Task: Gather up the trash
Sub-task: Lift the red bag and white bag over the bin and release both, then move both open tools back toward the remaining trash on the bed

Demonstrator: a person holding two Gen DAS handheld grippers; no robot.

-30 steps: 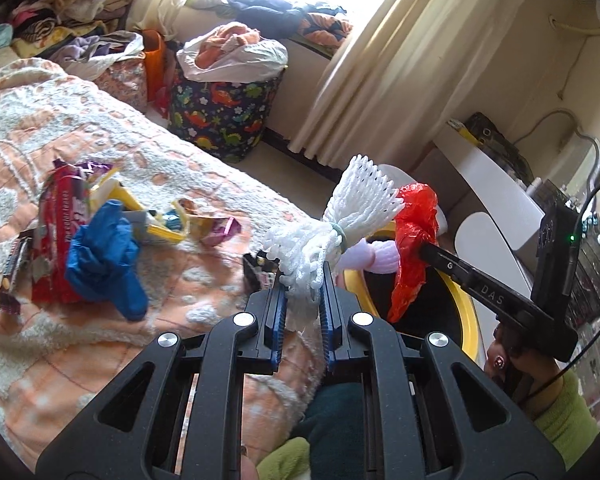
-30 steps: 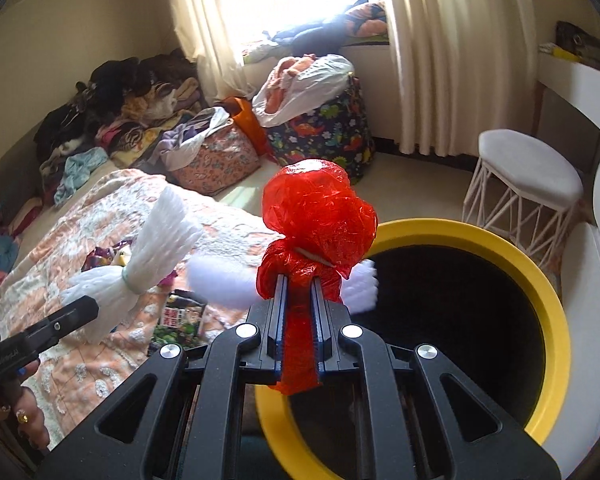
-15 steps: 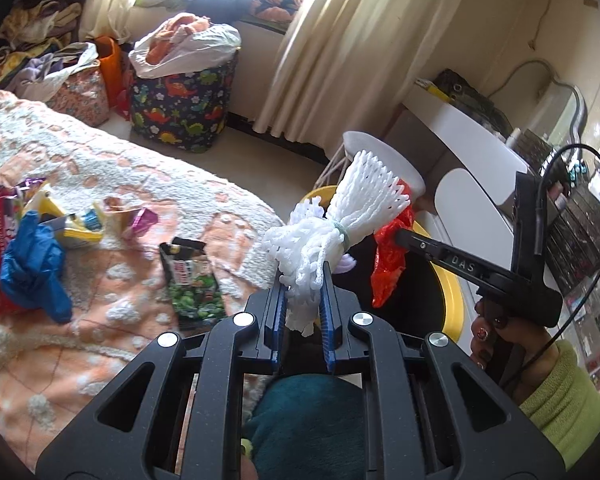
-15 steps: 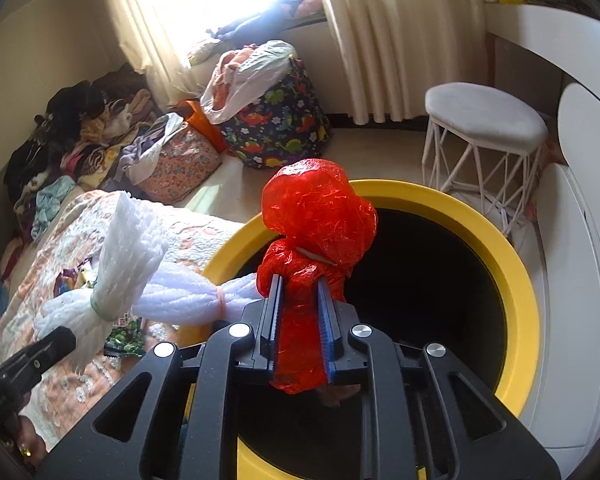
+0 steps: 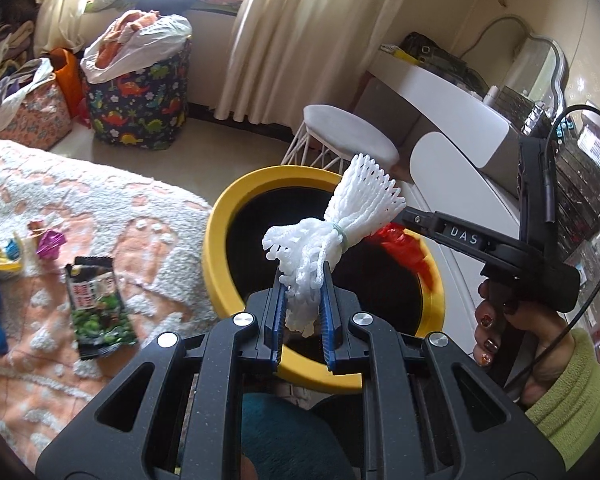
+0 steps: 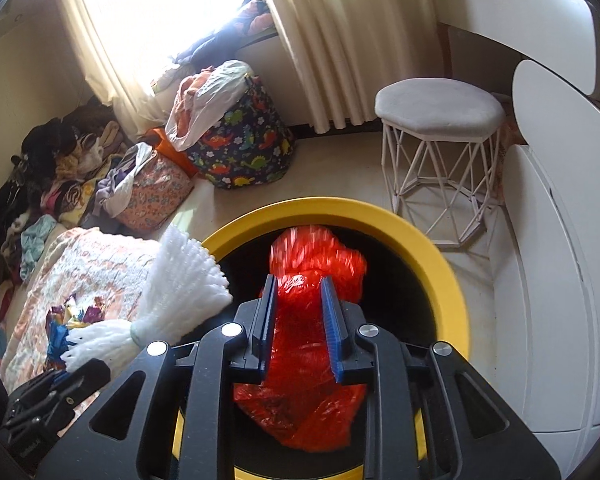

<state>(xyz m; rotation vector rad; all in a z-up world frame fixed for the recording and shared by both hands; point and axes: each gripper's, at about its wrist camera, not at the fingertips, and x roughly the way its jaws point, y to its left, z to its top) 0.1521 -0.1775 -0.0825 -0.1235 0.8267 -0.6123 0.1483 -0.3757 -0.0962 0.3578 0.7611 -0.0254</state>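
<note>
Red plastic bag (image 6: 300,344) hangs between the right gripper (image 6: 300,312) jaws as they spread, directly over the dark mouth of the yellow-rimmed bin (image 6: 440,264); beside it the left gripper (image 5: 302,304) jaws pinch a white foam net (image 5: 332,240), its long axis slanting forward over the same opening

Left tool (image 5: 303,300) clamped shut, angled downward; right tool (image 6: 300,316) angled downward, jaws opening; hand (image 5: 516,344) gripping its handle
</note>
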